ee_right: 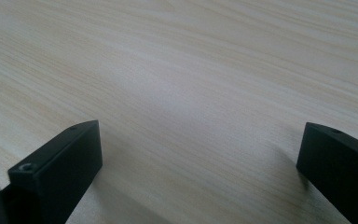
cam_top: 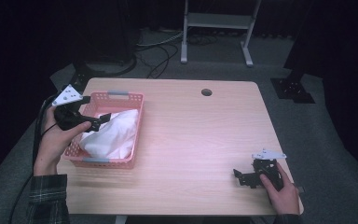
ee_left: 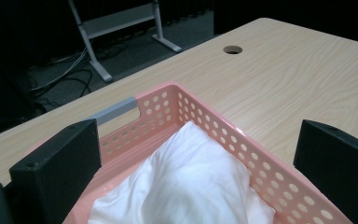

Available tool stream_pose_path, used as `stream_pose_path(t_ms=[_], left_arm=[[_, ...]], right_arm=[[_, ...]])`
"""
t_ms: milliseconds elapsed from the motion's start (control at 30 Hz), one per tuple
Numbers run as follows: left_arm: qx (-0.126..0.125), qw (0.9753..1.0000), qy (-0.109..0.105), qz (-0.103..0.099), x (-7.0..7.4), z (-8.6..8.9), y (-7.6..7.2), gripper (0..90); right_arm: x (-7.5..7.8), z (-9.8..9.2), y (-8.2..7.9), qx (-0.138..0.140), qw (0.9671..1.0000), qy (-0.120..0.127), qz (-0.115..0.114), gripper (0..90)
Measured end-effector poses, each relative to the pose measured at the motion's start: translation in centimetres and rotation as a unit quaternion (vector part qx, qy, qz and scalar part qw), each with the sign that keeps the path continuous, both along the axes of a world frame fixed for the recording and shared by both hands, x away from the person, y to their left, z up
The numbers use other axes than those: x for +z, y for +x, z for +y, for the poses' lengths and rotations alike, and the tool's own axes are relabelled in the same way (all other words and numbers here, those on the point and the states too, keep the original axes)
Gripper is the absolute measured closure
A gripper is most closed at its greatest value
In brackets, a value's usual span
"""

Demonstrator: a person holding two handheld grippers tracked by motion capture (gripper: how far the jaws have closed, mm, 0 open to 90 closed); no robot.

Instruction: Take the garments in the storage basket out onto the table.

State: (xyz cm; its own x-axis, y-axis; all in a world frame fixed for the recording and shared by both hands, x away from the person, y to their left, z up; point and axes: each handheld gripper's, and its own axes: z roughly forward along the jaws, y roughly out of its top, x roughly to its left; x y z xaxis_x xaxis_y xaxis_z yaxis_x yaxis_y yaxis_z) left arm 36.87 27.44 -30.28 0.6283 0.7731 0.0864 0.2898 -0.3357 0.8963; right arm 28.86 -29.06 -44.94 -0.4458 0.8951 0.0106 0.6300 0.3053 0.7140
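A pink perforated basket (cam_top: 138, 108) stands at the table's left side and holds a crumpled white cloth (cam_top: 112, 133). My left gripper (cam_top: 96, 111) hovers over the basket's left part, open, its jaws wide apart above the cloth (ee_left: 186, 186) with nothing between them. The basket's far wall (ee_left: 168, 109) and its grey handle (ee_left: 115, 110) lie just ahead of it. At the front right of the table, my right gripper (cam_top: 243, 177) rests low, open, with bare wood (ee_right: 191, 116) between its jaws.
The wooden table (cam_top: 200, 135) has a round cable hole (cam_top: 206, 92) near its far edge. Beyond the table stand a white metal frame (cam_top: 216, 21) and floor cables (cam_top: 161, 51). Black cables trail down from the left hand.
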Motion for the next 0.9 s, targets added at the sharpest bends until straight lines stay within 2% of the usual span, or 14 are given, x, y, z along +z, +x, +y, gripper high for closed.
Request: stream_pose_path(t_ms=[333, 700, 900], left_arm=[[-0.004, 0.9998, 0.014, 0.017, -1.0, -0.3, 1.1, 0.0], [-0.008, 0.9985, 0.029, 0.045, -2.1, -1.0, 2.0, 0.0], [-0.005, 0.9981, 0.027, 0.054, -2.9, -1.0, 2.3, 0.0]], right_arm=[[0.0, 0.0, 0.0, 0.000, 1.0000, 0.000, 0.000, 0.0], [0.0, 0.0, 0.0, 0.000, 1.0000, 0.000, 0.000, 0.0], [0.0, 0.0, 0.0, 0.000, 1.0000, 0.000, 0.000, 0.0]])
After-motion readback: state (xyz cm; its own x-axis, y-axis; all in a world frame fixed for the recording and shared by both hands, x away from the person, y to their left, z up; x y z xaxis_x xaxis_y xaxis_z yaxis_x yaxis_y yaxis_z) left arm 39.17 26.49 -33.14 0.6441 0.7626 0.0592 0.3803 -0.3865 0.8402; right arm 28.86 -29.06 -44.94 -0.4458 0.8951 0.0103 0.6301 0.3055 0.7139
